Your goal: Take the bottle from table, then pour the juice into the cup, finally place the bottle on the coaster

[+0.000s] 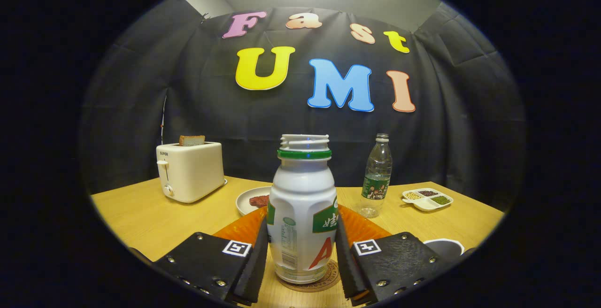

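1. The white bottle (303,214), cap off, stands upright on a round coaster (324,277) on the tabletop (141,219), between the fingers (302,256).
2. The fingers sit narrow at the bottle's sides; whether their pads press on it I cannot tell.
3. Just behind the bottle lies an orange mat (364,226), and beyond it a white plate (249,200) holding something dark red.
4. A cream toaster (190,172) holds a slice of bread (191,140).
5. A clear water bottle (376,176) and a divided dish (427,198) of grains stand further back; a dark cup (446,248) is beside the right finger.
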`<state>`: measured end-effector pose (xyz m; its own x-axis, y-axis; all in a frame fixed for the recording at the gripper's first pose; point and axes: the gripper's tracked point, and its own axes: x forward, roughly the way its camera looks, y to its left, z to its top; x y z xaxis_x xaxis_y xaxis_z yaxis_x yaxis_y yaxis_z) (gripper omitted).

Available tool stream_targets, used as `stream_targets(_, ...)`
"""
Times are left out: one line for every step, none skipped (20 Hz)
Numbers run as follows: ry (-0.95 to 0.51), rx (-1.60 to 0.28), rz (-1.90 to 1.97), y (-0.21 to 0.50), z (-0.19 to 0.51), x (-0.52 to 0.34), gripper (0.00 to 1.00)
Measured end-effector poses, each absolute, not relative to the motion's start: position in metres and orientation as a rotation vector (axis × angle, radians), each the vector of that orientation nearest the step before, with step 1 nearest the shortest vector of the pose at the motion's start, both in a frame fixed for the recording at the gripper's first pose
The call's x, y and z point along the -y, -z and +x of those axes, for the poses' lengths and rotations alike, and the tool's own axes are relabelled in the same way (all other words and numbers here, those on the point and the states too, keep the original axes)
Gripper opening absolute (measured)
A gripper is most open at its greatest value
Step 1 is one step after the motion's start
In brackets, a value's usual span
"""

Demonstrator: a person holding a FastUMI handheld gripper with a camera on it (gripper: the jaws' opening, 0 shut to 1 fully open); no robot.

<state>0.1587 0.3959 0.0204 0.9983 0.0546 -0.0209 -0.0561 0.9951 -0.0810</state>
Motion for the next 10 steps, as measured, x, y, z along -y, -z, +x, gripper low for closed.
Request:
stream_targets(-0.053,-0.027,-0.080,-0.018,0.160,-0.396,0.65)
stream_targets(-0.057,-0.033,-0.072,-0.016,0.161,-0.398,0.64)
stream_targets(-0.049,-0.039,-0.075,-0.014,0.163,-0.395,0.65)
stream_targets(-0.032,-0.045,-0.091,-0.012,0.164,-0.392,0.65)
stream_targets(-0.021,-0.048,-0.099,-0.012,0.165,-0.388,0.64)
stream_targets(-0.020,-0.046,-0.092,-0.014,0.165,-0.387,0.65)
stream_targets(-0.022,-0.044,-0.076,-0.013,0.166,-0.387,0.65)
stream_targets(-0.019,-0.047,-0.058,-0.012,0.166,-0.386,0.65)
stream_targets(-0.020,-0.043,-0.045,-0.012,0.166,-0.385,0.65)
stream_targets(-0.018,-0.042,-0.037,-0.012,0.167,-0.383,0.64)
